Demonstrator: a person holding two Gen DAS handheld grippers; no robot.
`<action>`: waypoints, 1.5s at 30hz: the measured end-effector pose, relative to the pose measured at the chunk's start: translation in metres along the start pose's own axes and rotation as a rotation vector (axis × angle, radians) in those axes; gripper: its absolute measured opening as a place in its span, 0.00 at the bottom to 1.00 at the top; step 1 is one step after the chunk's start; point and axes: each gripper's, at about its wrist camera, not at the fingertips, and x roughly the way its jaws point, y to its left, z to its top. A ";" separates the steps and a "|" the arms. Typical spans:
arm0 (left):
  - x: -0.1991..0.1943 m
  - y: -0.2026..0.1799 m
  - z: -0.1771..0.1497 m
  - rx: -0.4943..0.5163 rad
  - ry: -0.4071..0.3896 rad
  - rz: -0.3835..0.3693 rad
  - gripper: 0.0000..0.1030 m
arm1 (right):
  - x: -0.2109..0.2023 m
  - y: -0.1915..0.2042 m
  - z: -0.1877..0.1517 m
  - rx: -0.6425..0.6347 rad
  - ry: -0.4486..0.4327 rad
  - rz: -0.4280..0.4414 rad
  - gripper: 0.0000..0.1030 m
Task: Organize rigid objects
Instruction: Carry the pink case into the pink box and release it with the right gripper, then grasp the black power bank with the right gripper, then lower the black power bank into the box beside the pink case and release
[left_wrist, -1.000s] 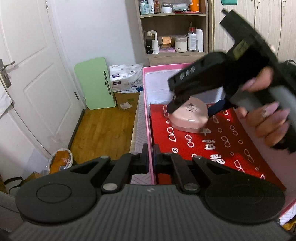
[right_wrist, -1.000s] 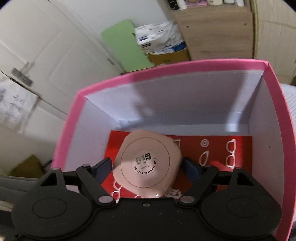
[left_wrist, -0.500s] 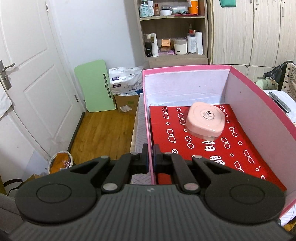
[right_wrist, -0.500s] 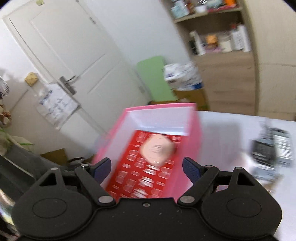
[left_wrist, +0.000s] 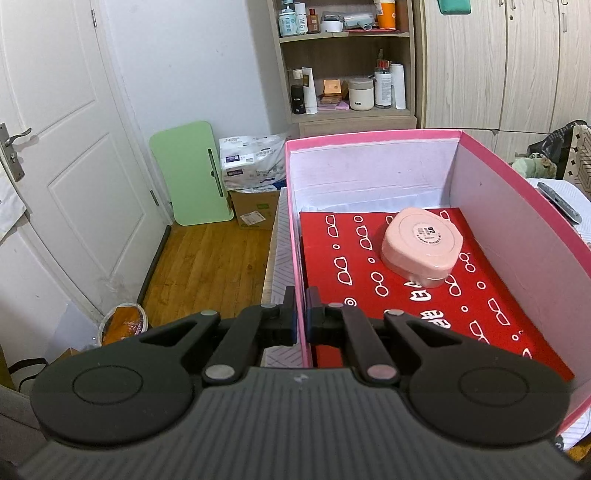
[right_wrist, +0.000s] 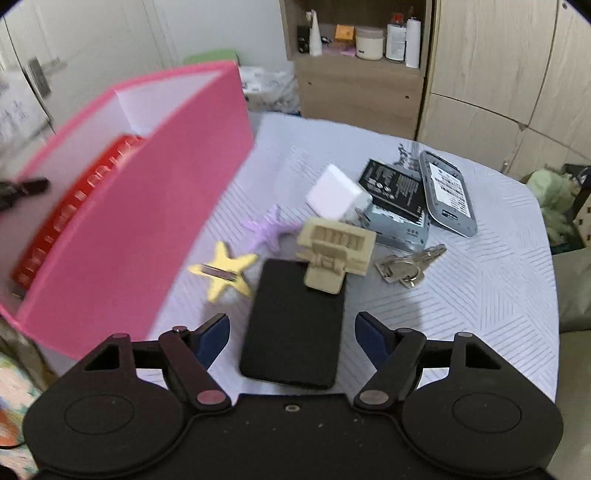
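Wooden shelving (left_wrist: 347, 70) with bottles and jars, a white door (left_wrist: 55, 166) and wood flooring form the background; a pale, line-patterned worktop (right_wrist: 480, 266) carries the items.

Left tool (left_wrist: 300, 319): pressed together, pinching the near-left wall of the pink box (left_wrist: 517, 221). One finger sits outside the wall, the other inside.

Pink box contents: a red sheet with white eyeglass print (left_wrist: 424, 306) covers the floor. A pink rounded case (left_wrist: 421, 251) rests on it toward 1 o'clock of the box interior, clear of the walls.

Right tool (right_wrist: 291, 334): spread, with the jaws closing. A black flat rectangular item (right_wrist: 295, 325) lies on the worktop between the fingers; the pads do not touch it.

Items on the worktop, right wrist view, referenced from the black item:
- Beige clip-like part (right_wrist: 334, 254), at 12 o'clock, overlapping its far edge.
- Yellow star (right_wrist: 223, 271), at 10 o'clock, just beside the box's outer wall.
- Purple star (right_wrist: 267, 229), beyond the yellow one.
- White cube-shaped plug (right_wrist: 334, 197), at 12 o'clock, farther out.
- Black battery pack (right_wrist: 397, 192) and grey phone-like device (right_wrist: 447, 192), at 1 o'clock, side by side.
- Keys on a ring (right_wrist: 410, 264), at 2 o'clock.
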 end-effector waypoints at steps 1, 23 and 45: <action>0.000 0.000 0.000 0.002 0.000 0.000 0.04 | 0.004 -0.001 -0.002 -0.005 0.008 -0.007 0.76; -0.001 -0.003 0.001 0.014 -0.001 0.009 0.04 | -0.016 -0.049 -0.007 0.331 0.047 0.353 0.68; -0.006 -0.001 -0.001 0.021 -0.041 0.015 0.04 | -0.016 0.110 0.107 -0.023 0.014 0.545 0.68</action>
